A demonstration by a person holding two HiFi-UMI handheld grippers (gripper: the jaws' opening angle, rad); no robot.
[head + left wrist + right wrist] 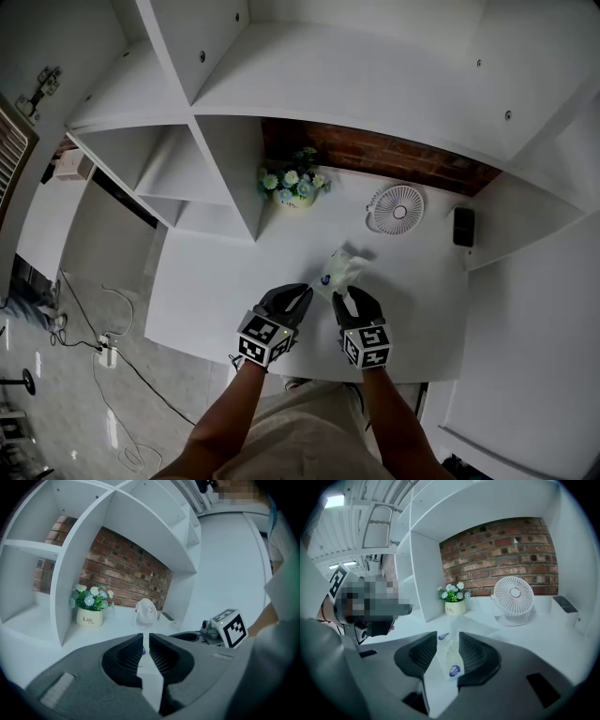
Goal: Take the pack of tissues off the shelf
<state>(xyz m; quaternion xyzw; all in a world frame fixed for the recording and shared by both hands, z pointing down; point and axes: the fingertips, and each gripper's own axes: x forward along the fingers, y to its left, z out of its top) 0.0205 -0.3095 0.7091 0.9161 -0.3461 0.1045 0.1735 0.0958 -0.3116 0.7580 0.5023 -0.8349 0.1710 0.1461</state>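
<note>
The pack of tissues (339, 270), a white crinkled plastic pack with a small blue label, is lifted a little above the white shelf board (412, 281) in front of the person. My left gripper (305, 295) comes at it from the left. In the left gripper view its jaws (146, 645) stand almost together, pinching a thin white edge of the pack (151, 677). My right gripper (342, 298) is at the pack's near end. In the right gripper view its jaws (448, 637) stand apart, with the pack (449, 660) lying loosely between them.
A pot of flowers (294, 187) stands at the back beside an upright shelf divider (236, 178). A small white fan (397, 208) and a black box (463, 226) stand along the brick back wall (394, 155). A cable lies on the floor (103, 356) at the left.
</note>
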